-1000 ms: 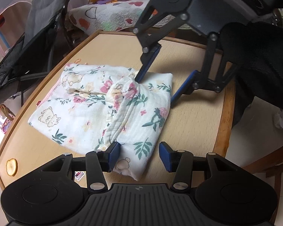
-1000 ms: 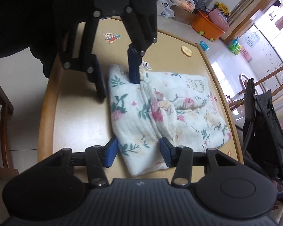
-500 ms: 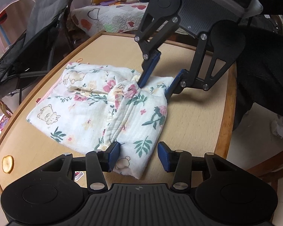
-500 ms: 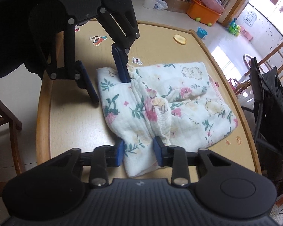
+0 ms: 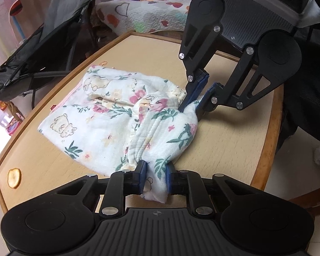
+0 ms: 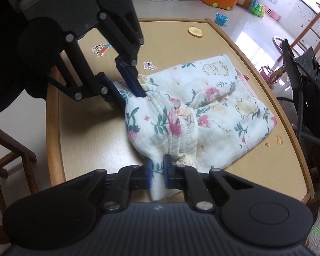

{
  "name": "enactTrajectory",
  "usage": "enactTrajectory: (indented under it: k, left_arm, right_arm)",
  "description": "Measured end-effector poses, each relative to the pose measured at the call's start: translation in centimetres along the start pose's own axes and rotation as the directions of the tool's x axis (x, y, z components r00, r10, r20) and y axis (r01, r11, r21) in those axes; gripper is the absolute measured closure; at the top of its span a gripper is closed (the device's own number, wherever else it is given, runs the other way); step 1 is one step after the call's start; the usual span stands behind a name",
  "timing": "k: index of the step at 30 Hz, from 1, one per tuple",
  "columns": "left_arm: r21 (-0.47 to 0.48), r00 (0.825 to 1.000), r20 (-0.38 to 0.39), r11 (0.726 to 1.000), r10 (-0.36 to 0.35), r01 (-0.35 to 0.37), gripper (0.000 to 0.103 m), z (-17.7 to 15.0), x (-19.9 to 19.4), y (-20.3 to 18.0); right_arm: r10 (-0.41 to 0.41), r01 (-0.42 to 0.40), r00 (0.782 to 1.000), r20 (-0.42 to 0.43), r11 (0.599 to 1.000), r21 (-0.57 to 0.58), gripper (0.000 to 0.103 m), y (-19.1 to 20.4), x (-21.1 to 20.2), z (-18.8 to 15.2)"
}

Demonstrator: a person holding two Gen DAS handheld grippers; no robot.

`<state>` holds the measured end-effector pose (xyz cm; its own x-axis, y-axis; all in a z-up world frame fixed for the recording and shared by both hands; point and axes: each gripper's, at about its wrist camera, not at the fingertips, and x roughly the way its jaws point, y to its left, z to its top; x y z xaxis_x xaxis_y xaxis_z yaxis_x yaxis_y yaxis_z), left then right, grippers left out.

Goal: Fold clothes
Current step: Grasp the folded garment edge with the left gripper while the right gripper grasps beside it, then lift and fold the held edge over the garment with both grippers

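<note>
Now that both sets of jaws have just been closing, each hand-held gripper pinches a bunched corner of the garment [image 5: 108, 115]: the left hand-held gripper [image 5: 155, 176] and the right hand-held gripper [image 6: 157, 171] hold opposite ends of the same short edge. A second ago the jaws stood spread around that cloth. The garment lies half-folded mid-tabletop [image 5: 230, 136], towards the person's edge. With both corners secured, the next fold looks ready to be lifted over.
</note>
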<state>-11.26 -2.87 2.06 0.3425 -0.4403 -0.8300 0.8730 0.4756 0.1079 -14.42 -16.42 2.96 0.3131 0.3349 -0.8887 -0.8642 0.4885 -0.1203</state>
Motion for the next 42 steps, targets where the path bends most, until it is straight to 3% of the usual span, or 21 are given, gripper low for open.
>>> enactTrajectory:
  k: [10,18,26,32,37,40,42]
  left_arm:
    - [-0.035,1.000,-0.013,0.999,-0.016,0.015,0.091,0.1,-1.0,-1.0]
    - [-0.055,0.991,-0.040,0.991,-0.127,0.124,0.091,-0.3,-2.8,-3.5]
    - [-0.169,0.967,-0.038,0.956,-0.250,0.241,0.091,-0.7,-3.3,-3.2]
    - [-0.274,0.940,-0.004,0.904,-0.341,0.327,0.091,-0.4,-3.4,-0.5]
    - [-0.382,0.925,0.039,0.850,-0.377,0.363,0.091,-0.4,-3.2,1.0]
    - [-0.447,0.919,0.069,0.811,-0.388,0.377,0.091,-0.7,-3.0,1.4]
    - [-0.473,0.916,0.081,0.794,-0.393,0.382,0.091,-0.9,-2.9,1.6]
  right_arm:
    - [0.022,-0.021,1.000,-0.008,0.999,0.043,0.096,0.5,-1.0,-0.4]
    - [0.134,-0.131,0.991,-0.026,0.987,0.099,0.097,2.5,-3.2,-1.9]
    - [0.250,-0.237,0.967,-0.055,0.955,0.179,0.096,2.7,-4.6,-2.3]
    - [0.344,-0.318,0.933,-0.101,0.924,0.211,0.095,0.7,-4.5,-1.5]
    - [0.273,-0.264,0.956,-0.109,0.960,0.093,0.092,1.0,-5.6,-0.7]
    - [0.186,-0.189,0.977,-0.103,0.982,-0.016,0.082,2.3,-6.5,-0.9]
    - [0.123,-0.130,0.988,-0.091,0.988,-0.078,0.070,3.3,-7.3,-1.0]
